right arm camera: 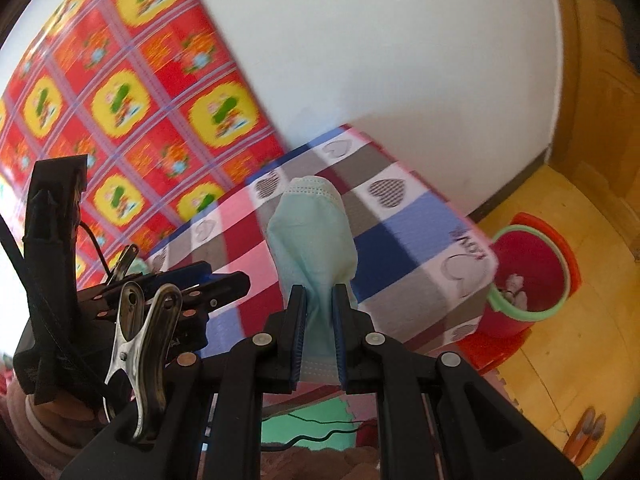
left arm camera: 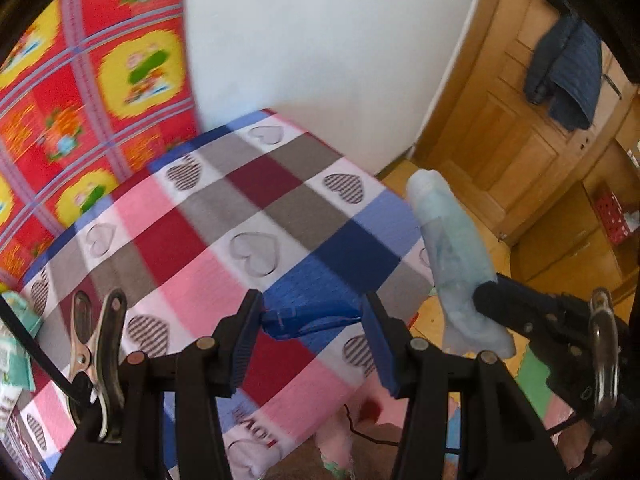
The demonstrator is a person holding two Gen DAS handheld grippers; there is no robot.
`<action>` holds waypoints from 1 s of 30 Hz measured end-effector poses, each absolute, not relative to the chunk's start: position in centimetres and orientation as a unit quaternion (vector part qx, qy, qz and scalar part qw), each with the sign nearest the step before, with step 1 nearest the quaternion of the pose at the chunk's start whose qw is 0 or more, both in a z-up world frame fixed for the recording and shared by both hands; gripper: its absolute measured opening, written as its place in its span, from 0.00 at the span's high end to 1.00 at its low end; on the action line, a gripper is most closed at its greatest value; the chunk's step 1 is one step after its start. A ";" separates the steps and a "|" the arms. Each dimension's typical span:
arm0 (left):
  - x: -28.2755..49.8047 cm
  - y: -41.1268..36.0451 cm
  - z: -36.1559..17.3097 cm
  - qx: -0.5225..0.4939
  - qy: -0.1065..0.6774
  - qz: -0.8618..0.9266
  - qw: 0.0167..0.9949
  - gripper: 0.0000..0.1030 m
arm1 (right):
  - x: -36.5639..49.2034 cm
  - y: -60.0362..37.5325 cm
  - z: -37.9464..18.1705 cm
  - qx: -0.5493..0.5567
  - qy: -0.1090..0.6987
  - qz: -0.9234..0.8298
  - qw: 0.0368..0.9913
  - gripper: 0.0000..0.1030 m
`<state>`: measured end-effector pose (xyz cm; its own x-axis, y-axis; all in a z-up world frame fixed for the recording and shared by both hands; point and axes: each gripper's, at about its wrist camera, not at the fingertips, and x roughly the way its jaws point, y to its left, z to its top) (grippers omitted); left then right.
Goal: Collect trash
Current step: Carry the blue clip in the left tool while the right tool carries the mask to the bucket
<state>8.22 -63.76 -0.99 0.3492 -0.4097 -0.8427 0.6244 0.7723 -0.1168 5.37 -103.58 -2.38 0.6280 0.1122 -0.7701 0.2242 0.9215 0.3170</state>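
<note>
My right gripper (right arm camera: 320, 320) is shut on a pale green face mask (right arm camera: 312, 236), which stands up between its pads above the checked bed. The mask also shows in the left wrist view (left arm camera: 452, 256), held by the right gripper (left arm camera: 492, 300) at the right. My left gripper (left arm camera: 308, 320) is closed on a crumpled blue wrapper (left arm camera: 308, 322), held over the bed's edge. A red bin with a green rim (right arm camera: 528, 268) stands on the floor beside the bed corner, with some trash inside.
The bed has a checked cover with hearts (left arm camera: 224, 232). A red and yellow floral cloth (right arm camera: 120, 92) hangs on the wall behind it. A wooden door (left arm camera: 520, 120) with a dark jacket (left arm camera: 568, 76) is at the right. Packets (left arm camera: 12, 344) lie at the bed's left.
</note>
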 end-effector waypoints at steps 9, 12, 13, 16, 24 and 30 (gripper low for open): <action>7.3 -70.3 -1.2 0.116 0.475 -0.330 0.807 0.49 | 4.5 -110.2 -2.9 0.200 0.431 -0.054 0.878 0.86; 6.9 -72.3 -1.2 0.112 0.479 -0.330 0.806 0.49 | 4.1 -112.4 -3.1 0.190 0.437 -0.055 0.877 0.86; 6.7 -73.3 -1.3 0.111 0.482 -0.330 0.804 0.49 | 4.0 -113.1 -3.2 0.190 0.439 -0.055 0.876 0.86; 6.0 -75.5 -1.6 0.115 0.484 -0.330 0.802 0.49 | 3.6 -115.7 -3.7 0.193 0.448 -0.051 0.872 0.86; 4.6 -82.1 -3.0 0.111 0.492 -0.330 0.798 0.49 | 2.6 -122.3 -4.8 0.196 0.462 -0.053 0.864 0.86; 3.5 -87.0 -4.8 0.110 0.502 -0.329 0.793 0.49 | 2.2 -127.0 -5.9 0.182 0.476 -0.056 0.859 0.86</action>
